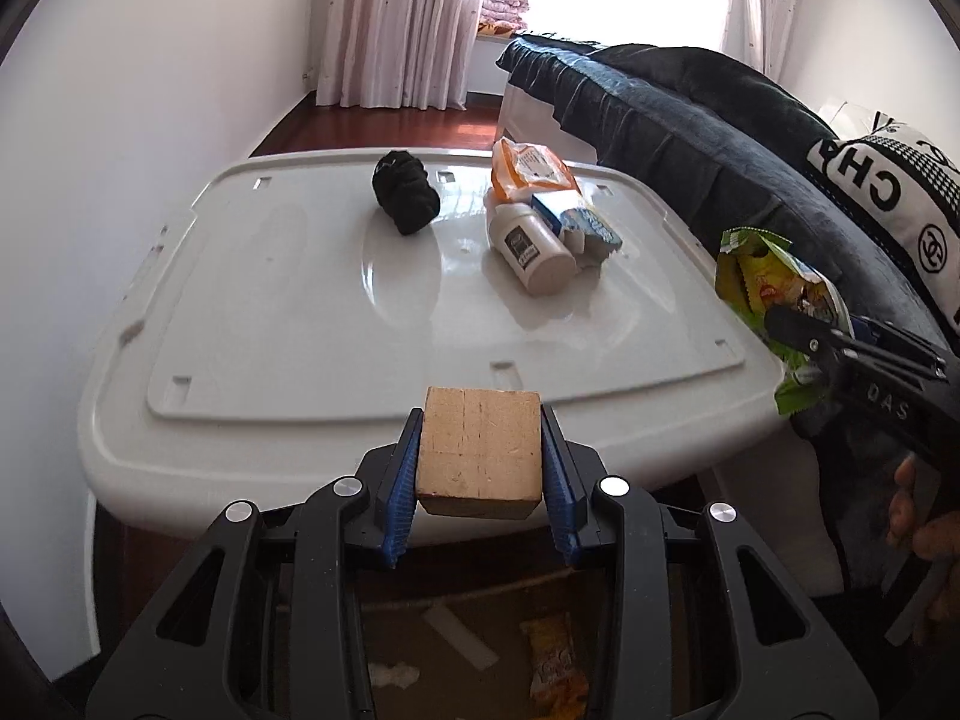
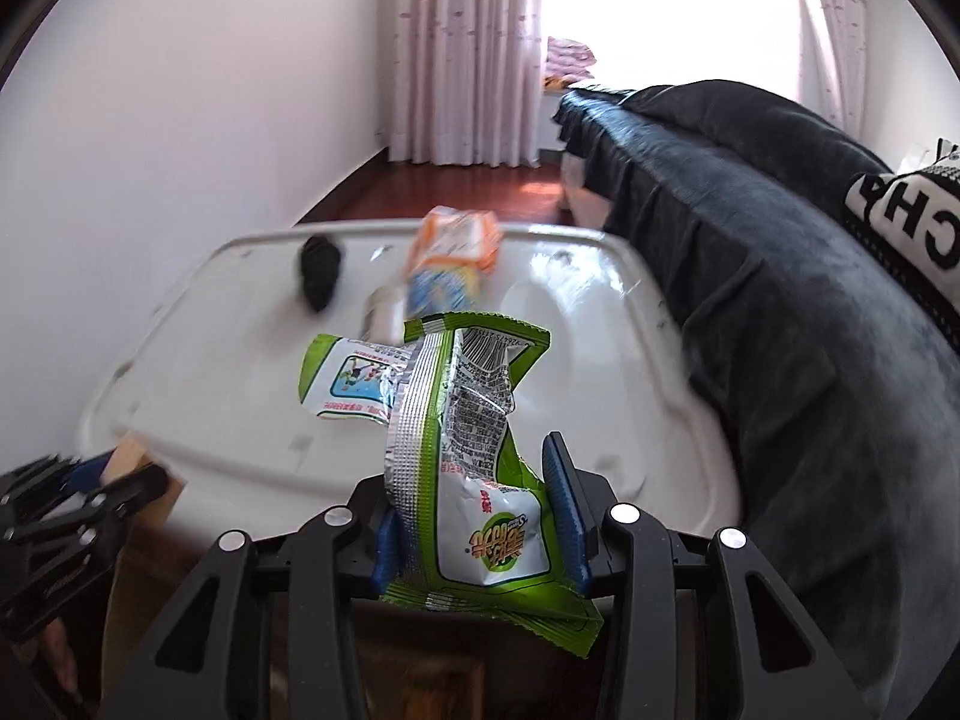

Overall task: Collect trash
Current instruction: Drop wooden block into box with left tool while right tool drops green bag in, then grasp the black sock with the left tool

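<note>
Wrapper (image 2: 474, 480) looks light, thin and crinkly, likely slippery foil, best pinched flat across a doubled fold. Right gripper (image 2: 480, 516) is closed on its lower half, near the lid's (image 1: 288, 312) right edge. Left gripper (image 1: 480, 468), jaws partly closed, clamps a stiff wooden block (image 1: 480, 450) at the near edge. Bottle (image 1: 534, 249), packets and black bundle (image 1: 405, 192) lie far.
</note>
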Available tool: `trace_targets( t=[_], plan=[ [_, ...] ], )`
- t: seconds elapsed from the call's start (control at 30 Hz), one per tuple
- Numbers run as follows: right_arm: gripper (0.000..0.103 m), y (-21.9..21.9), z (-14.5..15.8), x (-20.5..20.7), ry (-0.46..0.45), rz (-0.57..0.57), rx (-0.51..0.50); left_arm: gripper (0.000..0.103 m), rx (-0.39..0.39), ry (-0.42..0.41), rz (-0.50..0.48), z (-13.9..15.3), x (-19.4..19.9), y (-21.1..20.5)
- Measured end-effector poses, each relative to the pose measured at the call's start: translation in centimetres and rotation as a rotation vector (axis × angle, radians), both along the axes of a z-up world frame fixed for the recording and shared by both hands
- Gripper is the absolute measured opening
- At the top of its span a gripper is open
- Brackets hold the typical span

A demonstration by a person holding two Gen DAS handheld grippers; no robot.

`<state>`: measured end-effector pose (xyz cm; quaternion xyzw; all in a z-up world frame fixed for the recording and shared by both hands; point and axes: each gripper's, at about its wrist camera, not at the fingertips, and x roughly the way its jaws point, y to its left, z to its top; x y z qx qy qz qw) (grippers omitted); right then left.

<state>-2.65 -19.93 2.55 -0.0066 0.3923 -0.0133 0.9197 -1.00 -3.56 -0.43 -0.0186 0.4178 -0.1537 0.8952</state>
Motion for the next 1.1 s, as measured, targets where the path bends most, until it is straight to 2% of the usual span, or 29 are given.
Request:
trace_targets(
  t=[0.23,0.4,0.47,0.5,0.53,0.6,0.7,0.83,0.93,1.07,1.1],
  plan=[
    [0.042,4.4,-4.8,-8.0,0.133,0.056,0.105,0.035,0.034,0.078,0.005,-2.6,-7.1,2.1],
    [0.043,7.1,-8.4,-10.4,0.231,0.101,0.062,0.035,0.069,0.144,0.012,-4.9,-9.7,3.0],
    [0.047,7.8,-9.2,-10.4,0.266,0.114,0.036,0.036,0.061,0.173,0.031,-5.6,-10.0,3.4],
    [0.055,8.1,-9.6,-10.4,0.282,0.117,0.019,0.041,0.053,0.185,0.041,-5.7,-10.0,3.5],
    [0.072,8.3,-9.8,-10.7,0.287,0.11,0.004,0.045,0.051,0.195,0.052,-5.8,-10.0,3.6],
    [0.077,8.1,-9.9,-10.8,0.274,0.096,-0.018,0.06,0.056,0.202,0.076,-5.7,-10.1,3.8],
    [0.077,7.5,-9.6,-10.8,0.262,0.08,-0.006,0.069,0.078,0.191,0.106,-5.4,-10.0,4.2],
    [0.078,6.6,-8.7,-10.5,0.218,0.069,0.019,0.069,0.054,0.182,0.118,-5.0,-9.6,4.6],
    [0.078,6.1,-7.4,-10.0,0.173,0.073,0.034,0.069,0.037,0.14,0.108,-4.0,-9.0,4.6],
    [0.079,5.1,-5.2,-8.6,0.095,0.056,0.033,0.069,0.048,0.041,0.099,-1.9,-7.6,3.9],
    [0.079,4.9,-4.7,-8.2,0.077,0.05,0.031,0.072,0.061,0.023,0.099,-1.5,-7.1,3.6]
  ],
)
